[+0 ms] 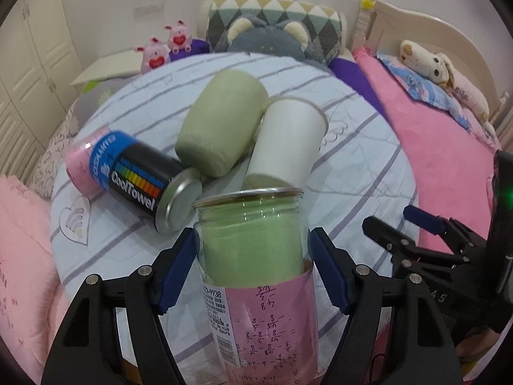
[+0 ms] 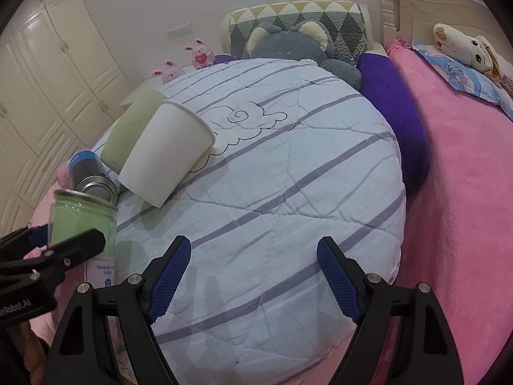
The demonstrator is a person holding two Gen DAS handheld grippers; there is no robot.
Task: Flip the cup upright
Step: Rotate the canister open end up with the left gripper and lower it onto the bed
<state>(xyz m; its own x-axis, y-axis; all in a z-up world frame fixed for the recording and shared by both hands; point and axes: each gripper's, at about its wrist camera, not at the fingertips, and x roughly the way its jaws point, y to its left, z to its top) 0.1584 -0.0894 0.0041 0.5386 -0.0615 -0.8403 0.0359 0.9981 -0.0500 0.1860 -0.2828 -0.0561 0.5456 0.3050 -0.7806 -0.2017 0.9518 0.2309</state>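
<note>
My left gripper [image 1: 253, 269] is shut on a clear jar [image 1: 256, 256] with a green roll inside and a pink label; it also shows in the right wrist view [image 2: 80, 224]. The jar stands upright between the blue pads. A white paper cup [image 1: 288, 141] lies on its side on the striped quilt just beyond the jar, leaning against a green cup [image 1: 221, 125], rim pointing away to the right. In the right wrist view the white cup [image 2: 170, 157] lies at the left. My right gripper [image 2: 253, 279] is open and empty above the quilt, right of the jar.
A "CoolTowel" canister [image 1: 141, 179] lies on its side left of the jar. The round striped quilt [image 2: 288, 192] sits on a pink bed [image 2: 465, 192]. Plush toys and a patterned pillow [image 1: 275, 22] are at the far edge. White wardrobe [image 2: 48, 96] at left.
</note>
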